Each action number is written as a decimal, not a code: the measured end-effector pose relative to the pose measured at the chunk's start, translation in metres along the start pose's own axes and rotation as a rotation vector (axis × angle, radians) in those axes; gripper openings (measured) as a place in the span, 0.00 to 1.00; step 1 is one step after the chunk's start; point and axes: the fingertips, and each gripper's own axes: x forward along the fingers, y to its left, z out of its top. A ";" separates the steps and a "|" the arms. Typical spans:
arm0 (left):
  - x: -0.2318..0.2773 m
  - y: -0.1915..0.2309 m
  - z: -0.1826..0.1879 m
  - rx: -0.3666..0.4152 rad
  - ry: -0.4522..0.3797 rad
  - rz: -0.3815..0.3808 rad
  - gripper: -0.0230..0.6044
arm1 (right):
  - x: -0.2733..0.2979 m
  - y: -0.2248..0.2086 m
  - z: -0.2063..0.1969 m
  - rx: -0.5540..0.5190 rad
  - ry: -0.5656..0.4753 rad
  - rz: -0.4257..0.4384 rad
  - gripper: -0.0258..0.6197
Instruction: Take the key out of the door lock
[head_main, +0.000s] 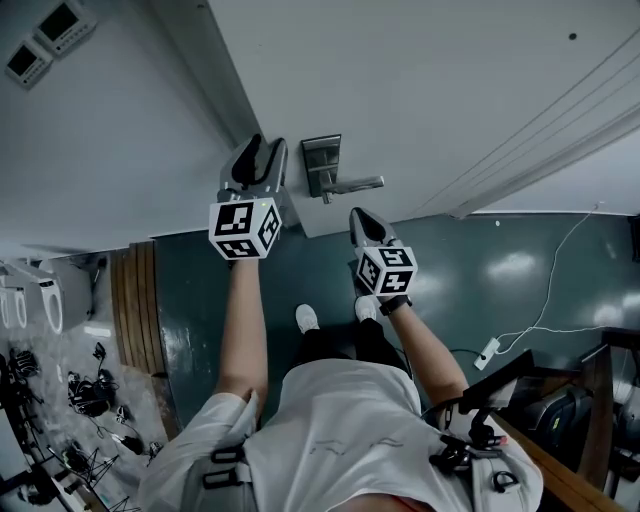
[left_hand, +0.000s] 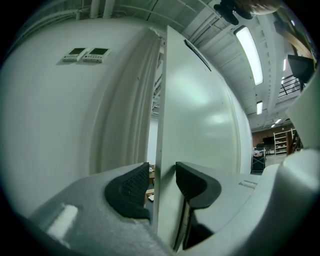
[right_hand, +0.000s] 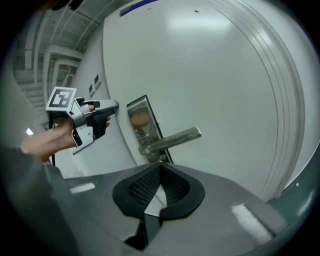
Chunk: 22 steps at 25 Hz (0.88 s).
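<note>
The key cannot be made out at the lock plate (right_hand: 141, 119) on the white door (head_main: 430, 90), where the lever handle (right_hand: 172, 139) projects right from the plate. The right hand-held gripper (right_hand: 160, 167) is clenched shut with nothing discernible between its jaws, and it points at the door just on the near side of the handle. The left hand-held gripper (left_hand: 162, 174), left of the plate, is released, with its jaws straddling the door's edge.

No readable text, no labels — no numbers

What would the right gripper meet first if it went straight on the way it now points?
Probably the lower end of the silver metal lock plate, just under the lever handle on the white door; the gap to it is unclear.
</note>
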 end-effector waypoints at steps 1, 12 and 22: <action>0.000 -0.001 0.000 0.003 -0.002 -0.009 0.29 | 0.004 0.000 -0.005 0.045 0.006 0.021 0.05; 0.001 -0.003 -0.001 0.021 -0.006 -0.051 0.23 | 0.046 -0.025 -0.045 0.430 0.059 0.159 0.05; 0.000 -0.005 0.001 0.033 -0.015 -0.064 0.23 | 0.068 -0.013 -0.040 0.661 -0.032 0.371 0.27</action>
